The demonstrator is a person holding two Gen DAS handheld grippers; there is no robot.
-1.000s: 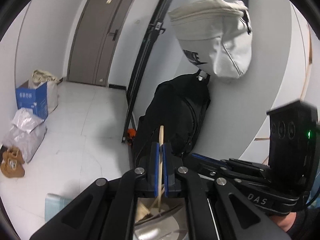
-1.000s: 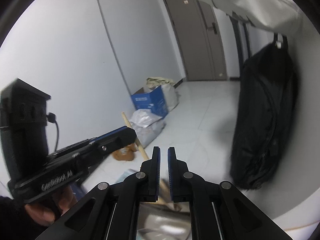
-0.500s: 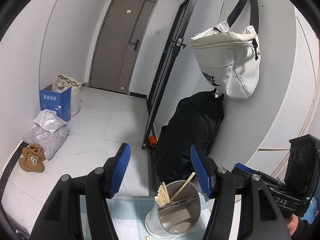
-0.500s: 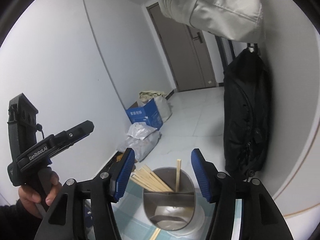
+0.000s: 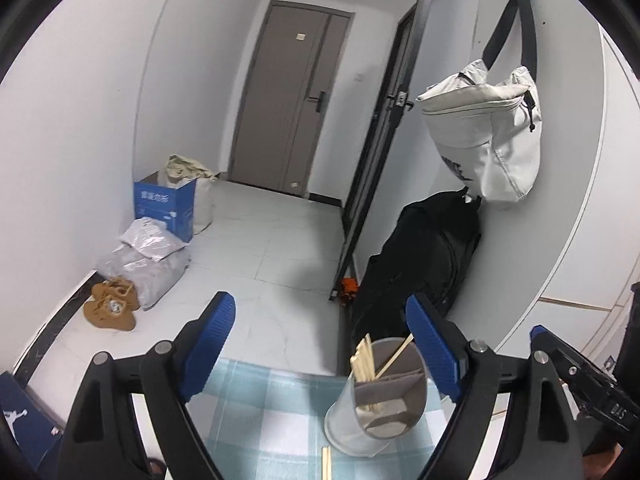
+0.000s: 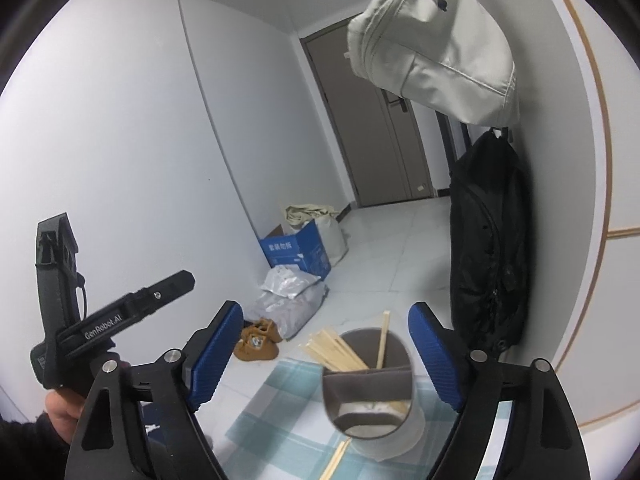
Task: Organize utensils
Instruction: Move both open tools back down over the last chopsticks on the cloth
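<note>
A grey metal utensil holder (image 5: 340,428) (image 6: 400,436) with an inner divider stands on a checked cloth (image 5: 260,408) (image 6: 288,396). A bundle of wooden chopsticks (image 5: 364,362) (image 6: 336,350) leans in its far compartment, and one chopstick (image 6: 383,338) stands apart from them. A loose pair (image 5: 327,462) (image 6: 336,460) lies on the cloth in front of the holder. My left gripper (image 5: 320,340) and my right gripper (image 6: 326,344) hover short of the holder. The jaws of both are opening wide, with nothing between them.
A white bag (image 5: 488,128) hangs on the right wall above a black backpack (image 5: 420,264). On the floor at left are a blue box (image 5: 164,204), grey parcels (image 5: 144,256) and brown shoes (image 5: 110,308). A hand (image 6: 60,412) holds the left gripper's handle.
Both grippers have gone from shut to wide open and drawn back and up from the holder. The chopstick that the left one gripped now stands in the holder.
</note>
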